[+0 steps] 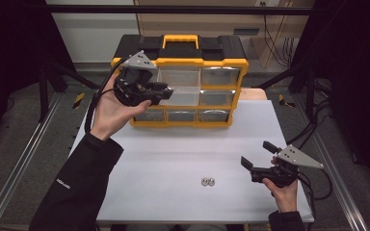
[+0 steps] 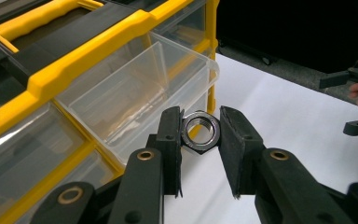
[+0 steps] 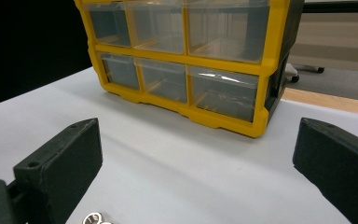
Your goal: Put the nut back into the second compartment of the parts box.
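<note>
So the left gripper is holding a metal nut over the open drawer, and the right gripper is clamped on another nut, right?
Not quite. The right gripper holds nothing: the right gripper view shows its jaws wide apart, with the two spare nuts lying on the table. The left gripper does hold a nut by the open drawer.

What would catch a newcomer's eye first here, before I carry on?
Probably the yellow and black organizer at the far side of the white table, with one clear drawer pulled out. Next, the left gripper raised beside that drawer, its fingers clamping a steel nut. Then two more nuts lying together near the table's front edge, left of the open right gripper.
</note>
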`<action>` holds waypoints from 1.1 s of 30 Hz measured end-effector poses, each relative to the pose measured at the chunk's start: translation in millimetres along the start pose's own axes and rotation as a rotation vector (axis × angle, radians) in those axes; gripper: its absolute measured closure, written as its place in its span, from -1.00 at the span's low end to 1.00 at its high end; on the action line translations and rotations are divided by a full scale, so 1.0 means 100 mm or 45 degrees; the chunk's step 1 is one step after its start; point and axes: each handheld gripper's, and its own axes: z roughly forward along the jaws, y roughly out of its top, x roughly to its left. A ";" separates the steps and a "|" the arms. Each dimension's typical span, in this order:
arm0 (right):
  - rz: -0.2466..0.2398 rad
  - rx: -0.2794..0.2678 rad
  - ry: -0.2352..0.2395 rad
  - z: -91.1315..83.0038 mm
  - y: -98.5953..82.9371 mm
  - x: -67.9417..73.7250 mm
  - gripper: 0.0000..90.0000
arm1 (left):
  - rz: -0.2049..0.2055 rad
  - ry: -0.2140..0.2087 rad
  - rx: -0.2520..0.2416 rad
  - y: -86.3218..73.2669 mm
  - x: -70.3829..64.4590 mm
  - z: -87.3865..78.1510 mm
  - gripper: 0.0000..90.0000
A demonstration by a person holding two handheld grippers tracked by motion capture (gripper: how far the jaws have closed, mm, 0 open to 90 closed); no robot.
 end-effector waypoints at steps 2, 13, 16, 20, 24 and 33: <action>0.002 -0.001 0.001 0.00 0.00 0.00 -0.96 | 0.005 0.005 0.005 0.01 0.01 0.00 0.54; 0.011 0.000 0.002 0.00 0.00 0.00 -0.96 | -0.014 0.021 -0.014 0.11 0.09 0.06 0.54; 0.008 0.000 0.006 0.01 0.00 0.00 -0.96 | -0.017 0.027 -0.016 0.13 0.12 0.09 0.54; 0.003 -0.003 0.005 0.01 0.00 0.00 -0.96 | -0.026 0.036 -0.019 0.14 0.18 0.15 0.54; 0.011 0.002 0.007 0.00 0.00 0.01 -0.96 | -0.028 0.066 -0.015 0.13 0.26 0.21 0.54; 0.013 0.003 0.009 0.00 0.00 0.01 -0.96 | -0.041 0.096 -0.007 0.11 0.35 0.31 0.54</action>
